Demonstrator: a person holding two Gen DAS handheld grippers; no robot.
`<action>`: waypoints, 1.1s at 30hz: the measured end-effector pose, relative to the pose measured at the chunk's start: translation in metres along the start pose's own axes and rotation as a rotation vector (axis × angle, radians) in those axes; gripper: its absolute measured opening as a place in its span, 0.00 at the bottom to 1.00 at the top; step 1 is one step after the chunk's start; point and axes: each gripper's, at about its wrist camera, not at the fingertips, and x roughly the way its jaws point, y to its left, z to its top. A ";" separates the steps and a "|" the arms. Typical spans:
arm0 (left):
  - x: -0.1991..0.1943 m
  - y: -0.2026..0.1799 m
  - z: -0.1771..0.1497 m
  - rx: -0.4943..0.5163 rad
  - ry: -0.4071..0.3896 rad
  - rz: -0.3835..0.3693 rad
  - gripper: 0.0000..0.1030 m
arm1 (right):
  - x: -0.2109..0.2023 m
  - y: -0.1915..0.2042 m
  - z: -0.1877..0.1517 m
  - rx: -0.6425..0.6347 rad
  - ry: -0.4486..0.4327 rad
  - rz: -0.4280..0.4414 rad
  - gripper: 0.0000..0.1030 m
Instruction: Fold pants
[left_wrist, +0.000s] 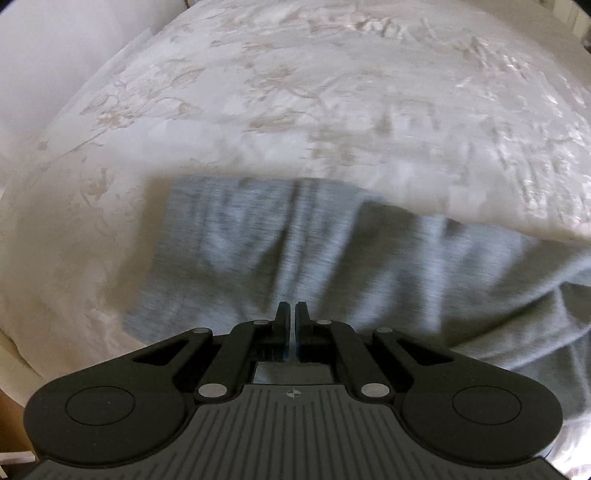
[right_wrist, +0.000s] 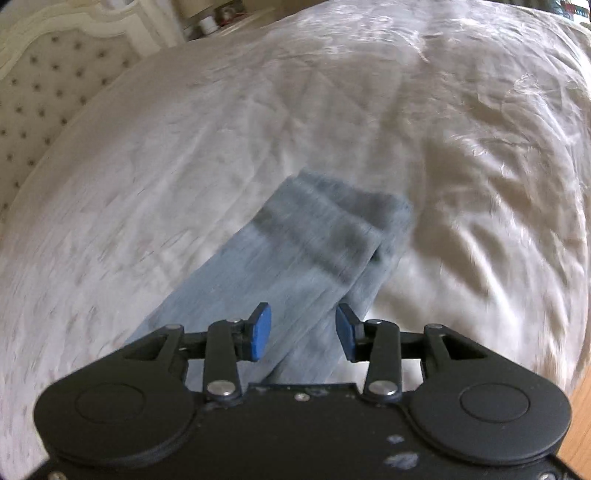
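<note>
Looks like mid-fold: the grey pants (right_wrist: 314, 254) lie on the bed (right_wrist: 184, 147), legs stacked. The left tongs (left_wrist: 294, 308) are pinched together, probably on fabric, though that's hard to tell. The right tongs (right_wrist: 303, 328) hover apart over the legs. Next they need a grip there. Headboard (right_wrist: 44, 85) is well apart.
</note>
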 end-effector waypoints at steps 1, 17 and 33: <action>-0.001 -0.008 -0.001 0.004 -0.001 0.002 0.03 | 0.008 -0.006 0.006 0.006 -0.001 0.000 0.41; -0.007 -0.079 -0.003 0.023 0.000 0.000 0.03 | 0.047 -0.046 0.038 0.119 0.049 -0.011 0.41; -0.003 -0.096 0.001 0.048 0.029 -0.016 0.03 | 0.030 -0.012 0.072 -0.295 -0.028 -0.070 0.04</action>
